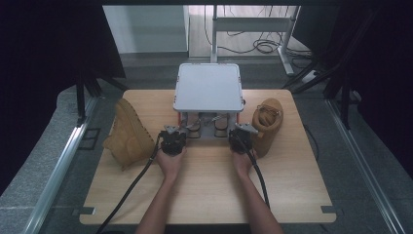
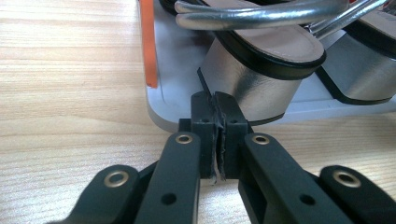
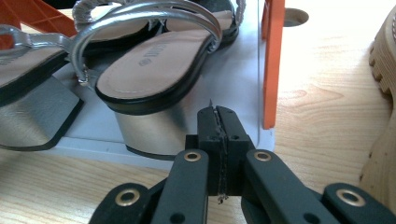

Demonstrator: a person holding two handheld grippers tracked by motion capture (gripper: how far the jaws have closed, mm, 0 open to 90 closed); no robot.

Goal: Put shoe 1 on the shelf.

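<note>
A small two-level rack with a grey top [image 1: 209, 87] stands at the middle back of the wooden table. A pair of silver block-heel sandals [image 1: 207, 124] sits on its lower plate. My left gripper [image 1: 178, 132] is at the rack's front left corner. In the left gripper view its jaws [image 2: 216, 112] are shut with nothing between the pads, just before one sandal's silver heel [image 2: 261, 86]. My right gripper [image 1: 239, 132] is at the front right corner. Its jaws [image 3: 218, 122] are also shut and empty, close to the other sandal's heel [image 3: 149, 126].
One tan boot [image 1: 127, 134] lies on its side left of the rack. The other tan boot [image 1: 268, 121] stands upright to the right, its sole [image 3: 384, 93] close to my right gripper. Orange posts [image 2: 149, 46] [image 3: 272, 65] hold up the rack.
</note>
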